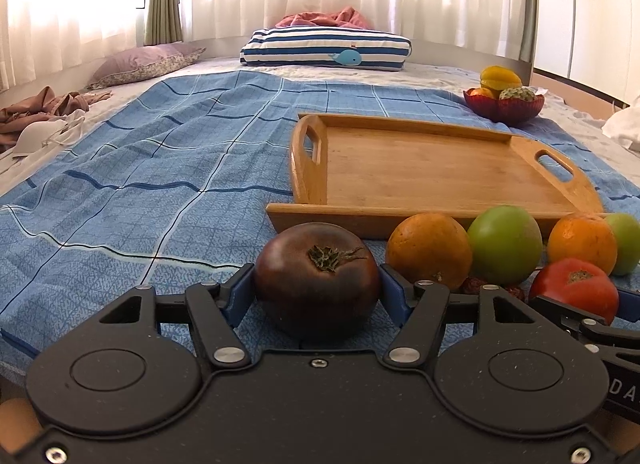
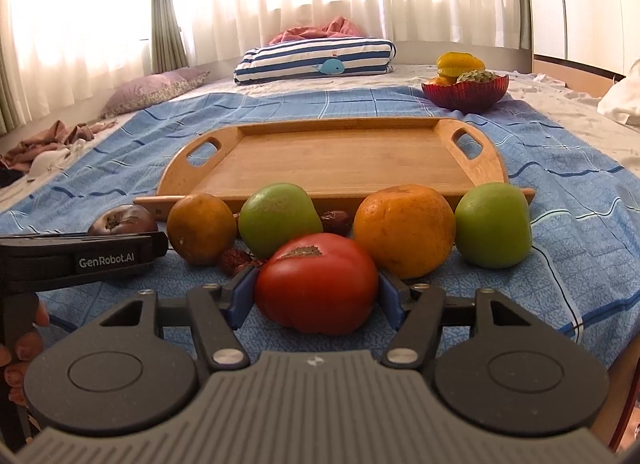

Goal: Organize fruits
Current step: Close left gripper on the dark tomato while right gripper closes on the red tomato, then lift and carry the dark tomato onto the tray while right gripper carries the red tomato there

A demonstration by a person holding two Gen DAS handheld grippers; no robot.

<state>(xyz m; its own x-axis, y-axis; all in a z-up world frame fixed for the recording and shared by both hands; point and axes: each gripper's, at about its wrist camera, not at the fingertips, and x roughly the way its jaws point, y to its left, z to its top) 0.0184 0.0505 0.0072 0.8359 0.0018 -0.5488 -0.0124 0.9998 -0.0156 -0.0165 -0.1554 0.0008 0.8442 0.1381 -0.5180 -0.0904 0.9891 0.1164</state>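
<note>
My left gripper (image 1: 317,284) has its blue pads against both sides of a dark purple tomato (image 1: 316,278) that rests on the blue bedspread. My right gripper (image 2: 316,288) has its pads against a red tomato (image 2: 316,282), also on the bedspread. Behind them lie two oranges (image 2: 404,230) (image 2: 201,228), two green apples (image 2: 280,220) (image 2: 493,224) and some dried red dates (image 2: 335,221). An empty wooden tray (image 2: 336,160) with handles lies just beyond the fruit. The dark tomato (image 2: 122,219) shows at left in the right wrist view, behind the left gripper's body.
A red bowl (image 2: 466,94) with starfruit and other fruit stands behind the tray at right. A striped whale cushion (image 2: 316,60), a purple pillow (image 2: 156,90) and loose clothes (image 2: 52,140) lie further back and left. White cloth (image 2: 622,98) lies at the right edge.
</note>
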